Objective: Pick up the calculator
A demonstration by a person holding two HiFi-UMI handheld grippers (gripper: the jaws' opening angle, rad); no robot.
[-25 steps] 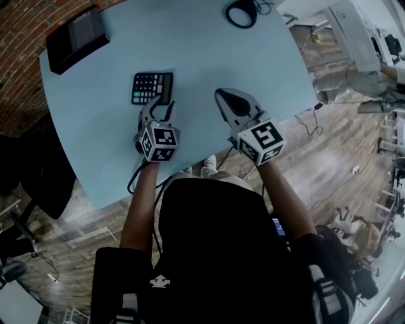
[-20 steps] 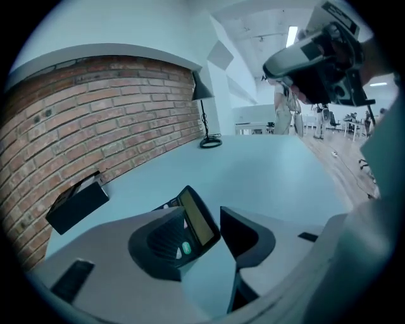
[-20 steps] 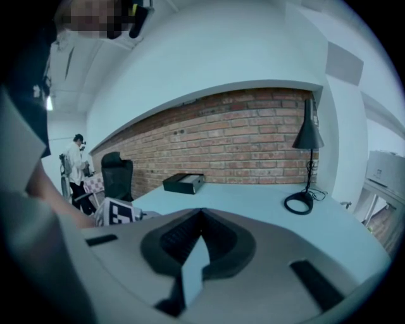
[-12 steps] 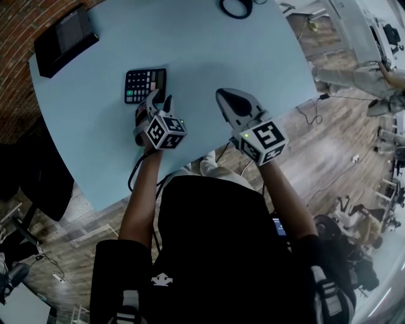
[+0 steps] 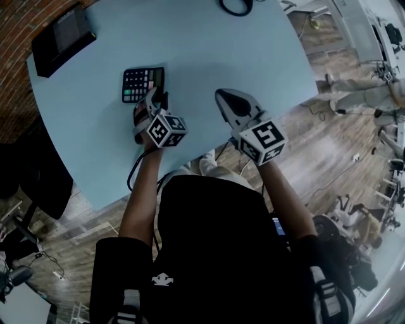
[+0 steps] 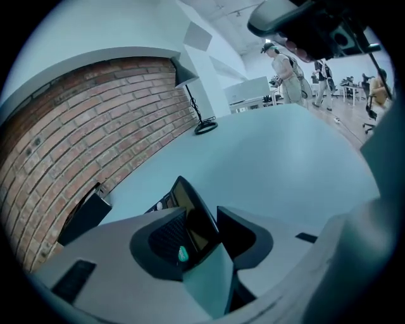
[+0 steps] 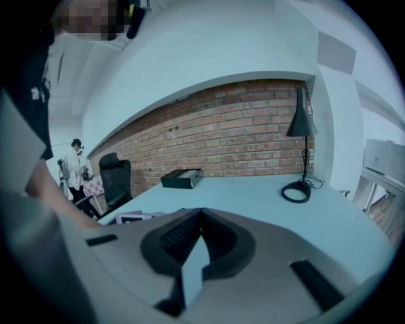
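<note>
The black calculator (image 5: 143, 83) lies on the pale blue table (image 5: 209, 50), left of centre. My left gripper (image 5: 157, 99) is at its near right corner, jaws closing. In the left gripper view the calculator's raised display end (image 6: 190, 209) stands between the two jaws of the left gripper (image 6: 204, 231), close against the left pad, and I see no firm pinch. To the right, apart from the calculator, my right gripper (image 5: 229, 100) hovers over bare table. Its jaws meet in the right gripper view (image 7: 201, 218) with nothing between them.
A black box (image 5: 62, 38) sits at the table's far left corner by the brick wall. A lamp's round base (image 5: 235, 5) stands at the far edge. The table's near edge runs just below both grippers. A black office chair (image 7: 116, 177) and people stand beyond.
My left gripper has come down and forward onto the calculator's near right corner and rolled, so its jaws now straddle the display end. The right gripper has hardly moved.
</note>
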